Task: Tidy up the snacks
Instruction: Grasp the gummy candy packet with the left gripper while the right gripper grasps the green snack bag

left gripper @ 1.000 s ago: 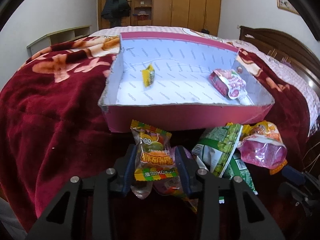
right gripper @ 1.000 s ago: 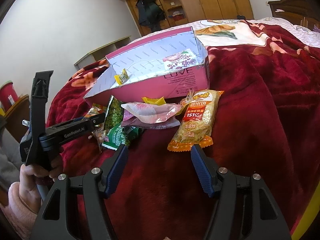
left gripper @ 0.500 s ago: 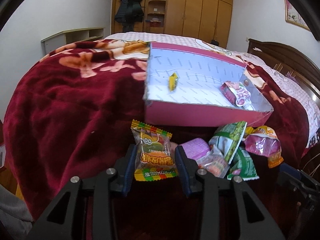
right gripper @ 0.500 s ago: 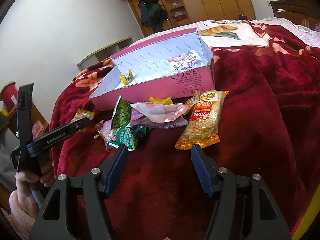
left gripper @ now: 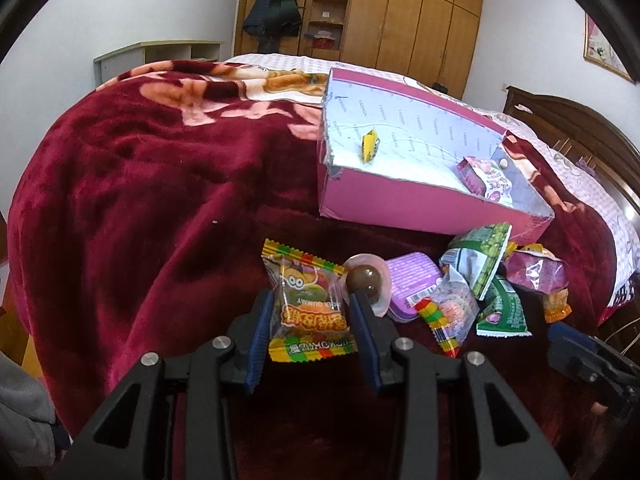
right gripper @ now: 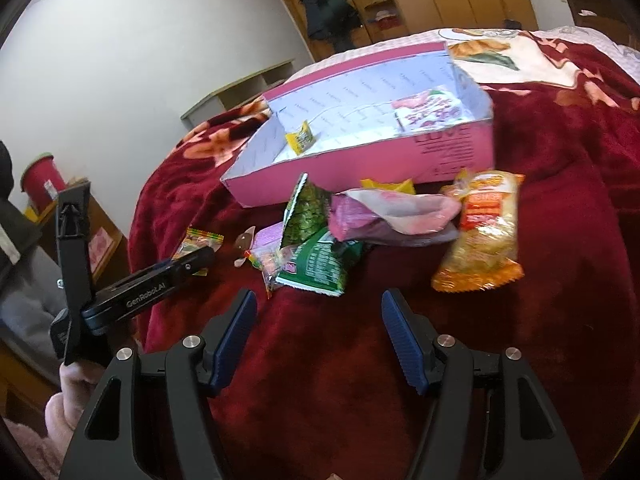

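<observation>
Only two snacks lie in the pink box (left gripper: pixel 400 200) on the bed, the left tool (left gripper: pixel 312 320) squeezes a gummy packet (left gripper: pixel 308 312), the right tool (right gripper: pixel 320 336) is wide open, and a pile of snacks (right gripper: pixel 360 232) waits.

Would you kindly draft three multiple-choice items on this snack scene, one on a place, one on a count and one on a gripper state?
1. Where does the small yellow packet lie?
A. inside the pink box
B. on the blanket
C. between the right gripper's fingers

2. How many snacks lie in the pink box?
A. none
B. two
C. five

3. What is the left gripper doing?
A. hanging open and empty
B. shut on the gummy packet
C. shut on the orange snack bag

Key: 1 A, it rests on the box's white floor; 2 B, only the yellow packet and a pink-and-white pouch; 3 B, its fingers press the packet's two sides.
</observation>
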The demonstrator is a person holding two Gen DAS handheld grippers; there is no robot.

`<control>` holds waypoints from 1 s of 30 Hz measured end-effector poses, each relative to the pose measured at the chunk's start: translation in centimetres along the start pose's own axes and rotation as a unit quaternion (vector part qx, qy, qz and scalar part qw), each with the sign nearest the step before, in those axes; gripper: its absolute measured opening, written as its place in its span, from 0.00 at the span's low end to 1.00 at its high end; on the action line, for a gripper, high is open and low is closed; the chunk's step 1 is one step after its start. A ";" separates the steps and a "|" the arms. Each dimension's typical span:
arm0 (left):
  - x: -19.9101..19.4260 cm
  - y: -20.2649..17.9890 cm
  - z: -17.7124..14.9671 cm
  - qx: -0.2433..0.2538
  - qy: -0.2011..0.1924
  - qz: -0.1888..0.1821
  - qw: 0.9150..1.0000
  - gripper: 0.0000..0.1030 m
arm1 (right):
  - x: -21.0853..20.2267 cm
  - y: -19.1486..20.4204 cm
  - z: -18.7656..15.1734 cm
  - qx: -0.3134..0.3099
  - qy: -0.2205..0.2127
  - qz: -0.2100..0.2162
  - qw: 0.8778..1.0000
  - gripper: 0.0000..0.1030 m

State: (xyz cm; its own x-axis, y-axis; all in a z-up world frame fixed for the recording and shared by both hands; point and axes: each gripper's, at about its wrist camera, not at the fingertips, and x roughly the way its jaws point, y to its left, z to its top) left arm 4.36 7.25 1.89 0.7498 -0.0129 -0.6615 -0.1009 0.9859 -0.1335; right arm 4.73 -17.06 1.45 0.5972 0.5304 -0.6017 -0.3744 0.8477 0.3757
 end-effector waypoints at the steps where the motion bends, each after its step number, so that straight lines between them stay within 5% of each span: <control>1: 0.1 0.0 -0.1 -0.001 0.001 0.000 1.000 0.40 | 0.3 0.2 0.1 -0.001 0.002 -0.003 1.000 0.65; 23: 0.8 0.9 -1.0 -0.012 -0.002 -0.016 1.000 0.40 | 5.7 -1.0 1.5 0.058 0.012 -0.051 0.997 0.64; 27: 0.8 1.0 -1.0 -0.014 0.000 -0.018 1.000 0.40 | 5.6 -1.1 1.6 0.056 0.011 -0.053 0.997 0.47; 30: 0.7 1.0 -1.0 -0.014 -0.002 -0.019 1.000 0.40 | 5.5 -1.2 1.5 0.053 0.010 -0.054 0.997 0.44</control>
State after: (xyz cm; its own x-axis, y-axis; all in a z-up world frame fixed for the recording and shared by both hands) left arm 4.15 8.07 0.54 0.7557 -0.0501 -0.6530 -0.0897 0.9798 -0.1790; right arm 9.50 -15.17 -1.23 0.6159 0.4366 -0.6558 -0.2310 0.8959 0.3795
